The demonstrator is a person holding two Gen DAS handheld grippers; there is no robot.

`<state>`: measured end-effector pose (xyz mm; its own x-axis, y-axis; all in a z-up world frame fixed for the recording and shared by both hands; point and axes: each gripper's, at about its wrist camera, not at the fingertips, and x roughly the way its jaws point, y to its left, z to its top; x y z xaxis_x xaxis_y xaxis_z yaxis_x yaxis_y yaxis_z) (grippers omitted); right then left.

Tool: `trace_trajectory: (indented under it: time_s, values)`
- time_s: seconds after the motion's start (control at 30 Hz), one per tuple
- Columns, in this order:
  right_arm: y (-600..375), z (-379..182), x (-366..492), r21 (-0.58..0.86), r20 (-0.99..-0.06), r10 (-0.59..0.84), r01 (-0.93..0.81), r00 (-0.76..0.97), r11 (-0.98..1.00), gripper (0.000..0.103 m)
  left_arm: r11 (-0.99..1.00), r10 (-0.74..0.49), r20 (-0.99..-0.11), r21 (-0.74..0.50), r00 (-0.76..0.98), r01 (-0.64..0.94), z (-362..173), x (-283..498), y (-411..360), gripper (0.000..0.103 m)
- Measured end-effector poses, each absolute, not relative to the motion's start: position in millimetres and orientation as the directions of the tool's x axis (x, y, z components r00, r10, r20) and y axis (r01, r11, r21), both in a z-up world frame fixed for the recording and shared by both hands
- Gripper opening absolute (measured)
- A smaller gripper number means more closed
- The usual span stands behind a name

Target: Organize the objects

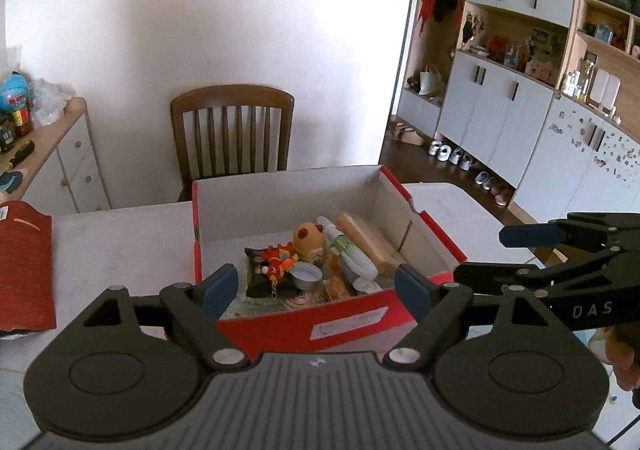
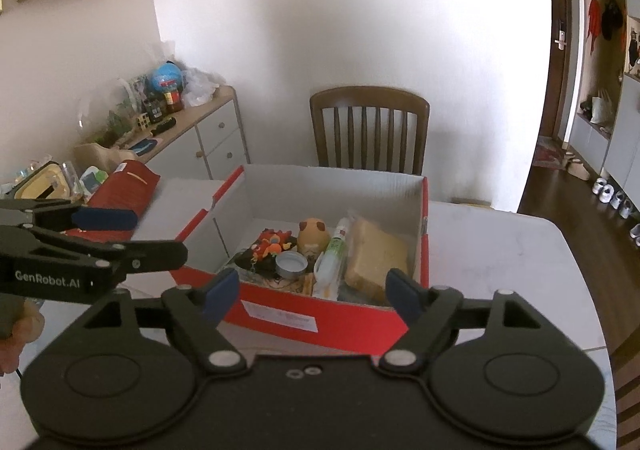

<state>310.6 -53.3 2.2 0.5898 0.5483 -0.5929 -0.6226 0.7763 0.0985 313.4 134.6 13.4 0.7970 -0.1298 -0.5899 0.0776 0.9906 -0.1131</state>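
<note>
A red shoe box (image 1: 280, 330) (image 2: 340, 314) with a white inside stands open on the white table (image 1: 120, 234). In it lie a red-orange plush toy (image 1: 276, 260), a round tan toy (image 2: 314, 236), a metal tin (image 2: 291, 264), a white-green tube (image 2: 335, 250) and a tan wrapped block (image 2: 376, 258). My left gripper (image 1: 318, 290) hovers open over the box's near wall, nothing between its fingers. My right gripper (image 2: 316, 290) is open too, just before the near wall. Each shows in the other's view: the right gripper (image 1: 504, 254) beside the box's right side, the left gripper (image 2: 148, 236) by its left side.
The red box lid (image 1: 24, 266) (image 2: 124, 190) lies on the table to the left. A wooden chair (image 1: 232, 130) stands behind the table. A cluttered sideboard (image 2: 208, 138) lines the left wall. Cabinets (image 1: 520, 110) and shoes are at the far right.
</note>
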Motion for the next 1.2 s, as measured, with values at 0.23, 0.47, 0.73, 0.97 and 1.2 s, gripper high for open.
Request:
trace_trajectory:
  time_s: [0.23,0.47,0.73,0.97,1.2]
  values:
    - [-60.9,4.2,299.3,0.092,-0.577,0.554,-0.626,0.601,0.775,0.102,0.991,-0.123,-0.579,-0.122,0.806,0.063,13.4,296.6,131.2,0.103]
    - [-65.0,6.7,288.9,0.086,-0.568,0.565,-0.64,0.598,0.764,0.102,0.989,-0.111,-0.573,-0.141,0.812,0.036,12.8,282.1,132.9,0.103]
    - [-65.0,6.9,288.4,0.091,-0.574,0.561,-0.634,0.597,0.768,0.102,0.989,-0.116,-0.566,-0.139,0.816,0.045,17.3,271.3,128.2,0.103]
    - [-65.3,6.6,288.0,0.09,-0.575,0.562,-0.637,0.595,0.766,0.102,0.989,-0.117,-0.555,-0.142,0.824,0.045,21.2,266.9,125.8,0.103]
    - [-67.5,6.4,285.4,0.093,-0.577,0.565,-0.64,0.59,0.763,0.102,0.991,-0.088,-0.559,-0.131,0.824,0.017,20.8,265.0,124.3,0.103]
